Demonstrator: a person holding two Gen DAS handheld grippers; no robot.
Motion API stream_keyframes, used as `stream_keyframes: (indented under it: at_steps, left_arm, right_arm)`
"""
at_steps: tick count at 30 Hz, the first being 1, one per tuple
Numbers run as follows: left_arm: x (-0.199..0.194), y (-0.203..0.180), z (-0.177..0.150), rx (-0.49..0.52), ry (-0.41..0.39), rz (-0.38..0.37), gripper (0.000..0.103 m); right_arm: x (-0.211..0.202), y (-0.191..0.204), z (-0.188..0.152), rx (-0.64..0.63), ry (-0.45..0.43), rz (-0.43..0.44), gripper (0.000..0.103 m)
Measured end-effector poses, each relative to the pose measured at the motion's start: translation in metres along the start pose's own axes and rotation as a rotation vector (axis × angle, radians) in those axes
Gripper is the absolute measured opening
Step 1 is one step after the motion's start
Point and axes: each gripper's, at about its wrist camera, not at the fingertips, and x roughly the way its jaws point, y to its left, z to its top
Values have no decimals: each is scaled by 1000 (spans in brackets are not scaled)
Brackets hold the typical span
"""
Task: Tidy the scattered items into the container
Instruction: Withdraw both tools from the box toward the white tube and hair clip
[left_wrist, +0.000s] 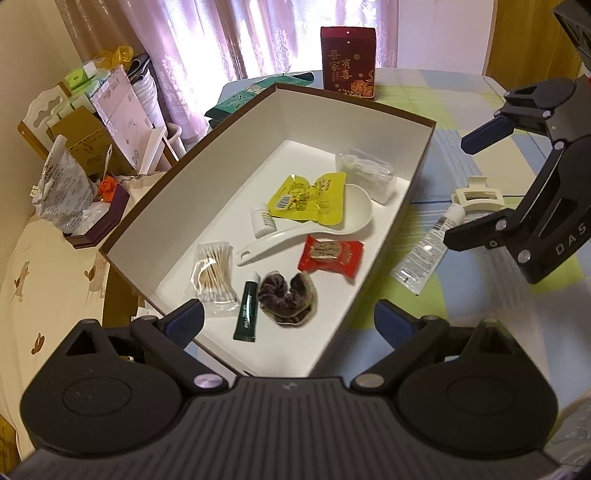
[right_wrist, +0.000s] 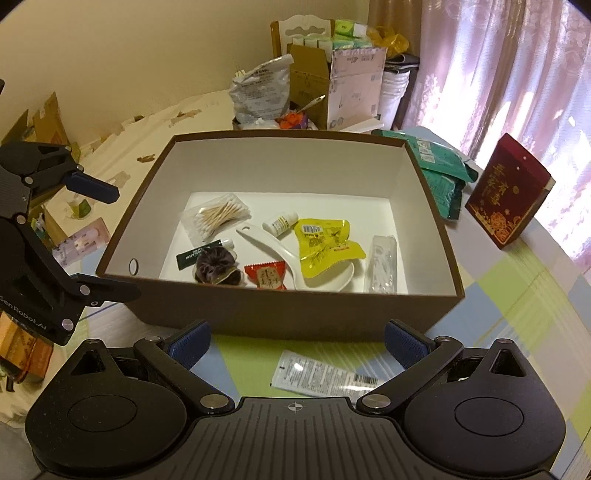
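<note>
While both hand-held grippers are hovering with nothing in them, the box (right_wrist: 280, 314) is sitting on the checked bench (right_wrist: 517, 295), holding cotton swabs (right_wrist: 218, 218), a white spoon (right_wrist: 280, 254), a yellow packet (right_wrist: 325, 243), a red candy (right_wrist: 267, 277), a dark scrunchie (right_wrist: 214, 267) and a green tube (left_wrist: 246, 312). Left hand-held gripper (left_wrist: 288, 317) is gaping wide above the box's near corner. Right hand-held gripper (right_wrist: 295, 341), also wide open, is hanging over a white tube (right_wrist: 321, 374) lying on the bench just outside the box, beside a cream hair clip (left_wrist: 476, 195).
</note>
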Motion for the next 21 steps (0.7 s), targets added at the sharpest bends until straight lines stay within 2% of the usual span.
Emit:
stream_keyframes:
  at_steps: [10, 21]
  left_arm:
    - [-16, -30, -10, -23, -1, 11, 97]
    - [-21, -62, -21, -47, 8, -13, 97]
  right_arm:
    - [-24, -15, -35, 39, -13, 15, 103]
    - [-39, -26, -65, 76, -11, 29, 103]
